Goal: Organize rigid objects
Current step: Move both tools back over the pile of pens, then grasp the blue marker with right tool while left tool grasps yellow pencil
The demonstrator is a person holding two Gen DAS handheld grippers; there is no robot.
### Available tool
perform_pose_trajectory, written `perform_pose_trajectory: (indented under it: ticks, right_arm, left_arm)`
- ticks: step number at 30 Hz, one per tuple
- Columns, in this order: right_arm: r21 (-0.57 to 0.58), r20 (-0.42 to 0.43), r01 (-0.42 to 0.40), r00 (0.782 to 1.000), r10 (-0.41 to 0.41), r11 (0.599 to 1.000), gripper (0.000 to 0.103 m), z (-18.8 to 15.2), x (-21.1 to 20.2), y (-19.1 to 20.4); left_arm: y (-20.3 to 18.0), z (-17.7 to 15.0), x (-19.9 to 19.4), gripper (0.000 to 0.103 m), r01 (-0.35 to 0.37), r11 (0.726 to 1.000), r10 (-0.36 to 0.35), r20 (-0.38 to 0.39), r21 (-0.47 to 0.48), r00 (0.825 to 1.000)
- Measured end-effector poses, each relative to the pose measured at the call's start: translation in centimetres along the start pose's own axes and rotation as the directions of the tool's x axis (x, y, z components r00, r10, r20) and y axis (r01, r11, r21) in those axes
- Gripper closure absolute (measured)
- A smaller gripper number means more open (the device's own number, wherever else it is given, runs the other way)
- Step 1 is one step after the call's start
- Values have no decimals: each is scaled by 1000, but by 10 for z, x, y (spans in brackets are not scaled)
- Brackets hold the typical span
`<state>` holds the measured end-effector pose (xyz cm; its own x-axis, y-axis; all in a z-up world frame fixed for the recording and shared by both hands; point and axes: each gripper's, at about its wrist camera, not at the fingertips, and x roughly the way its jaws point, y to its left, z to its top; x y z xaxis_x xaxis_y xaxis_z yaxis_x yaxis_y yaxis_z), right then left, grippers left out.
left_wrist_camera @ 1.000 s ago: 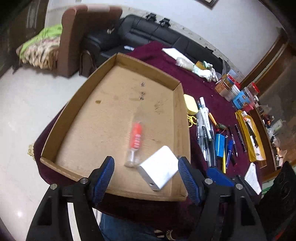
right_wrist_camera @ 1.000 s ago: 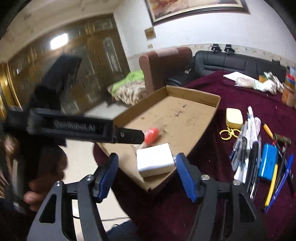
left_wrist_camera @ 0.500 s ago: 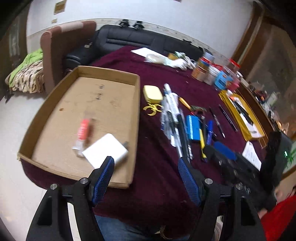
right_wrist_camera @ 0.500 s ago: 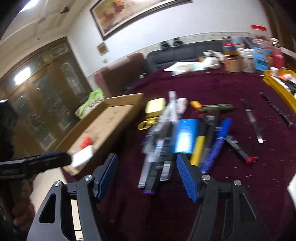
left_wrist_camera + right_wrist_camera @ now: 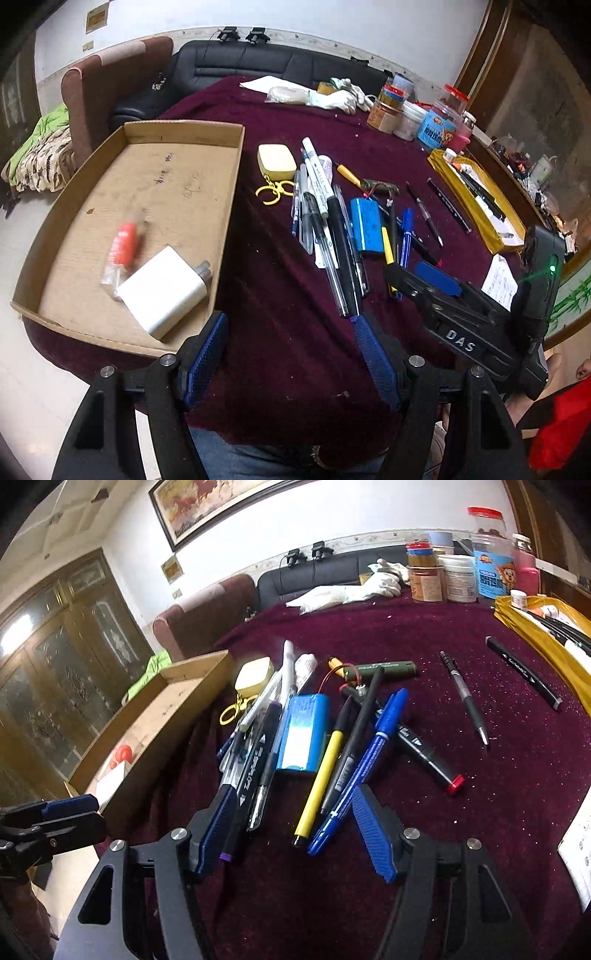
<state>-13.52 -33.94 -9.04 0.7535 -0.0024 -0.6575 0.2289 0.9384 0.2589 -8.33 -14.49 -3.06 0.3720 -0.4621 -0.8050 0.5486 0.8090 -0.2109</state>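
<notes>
Both open, empty grippers (image 5: 288,354) (image 5: 291,830) had swung from the box (image 5: 236,177) toward the pens (image 5: 321,771); inside lay one white charger (image 5: 162,291), one red-capped tube (image 5: 123,245).

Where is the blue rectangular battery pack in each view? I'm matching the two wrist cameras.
Left wrist: blue rectangular battery pack right of centre, among the pens.
Right wrist: it lies centre, above the open jaws.
Shared landmark: pale yellow rounded case, beside the cardboard tray.

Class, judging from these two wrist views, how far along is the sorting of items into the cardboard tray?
Done: a white charger and a red-capped tube lie in the cardboard tray. In hand: nothing; the left gripper and right gripper are open. Left: the pens, blue battery pack and yellow case on the cloth.
</notes>
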Motion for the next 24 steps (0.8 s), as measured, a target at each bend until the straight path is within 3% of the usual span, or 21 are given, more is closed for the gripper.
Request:
perform_pose_trajectory:
  ticks: [7, 11, 16, 24]
  right_arm:
    - [55, -94, 19, 995, -14, 998, 37, -1, 16, -9]
    - [63, -100, 6, 995, 0, 998, 36, 0, 17, -11]
    - [33, -98, -11, 995, 14, 999, 26, -1, 19, -7]
    - [37, -94, -8, 996, 12, 999, 25, -2, 19, -5]
  left_arm:
    - [-4, -2, 1, 28, 1, 1000, 0, 0, 12, 1000]
    - [-3, -2, -3, 28, -1, 1000, 1, 11, 17, 1000]
    - [0, -4, -4, 28, -1, 1000, 1, 7, 4, 1000]
    - [2, -4, 0, 28, 4, 1000, -5, -8, -6, 1000]
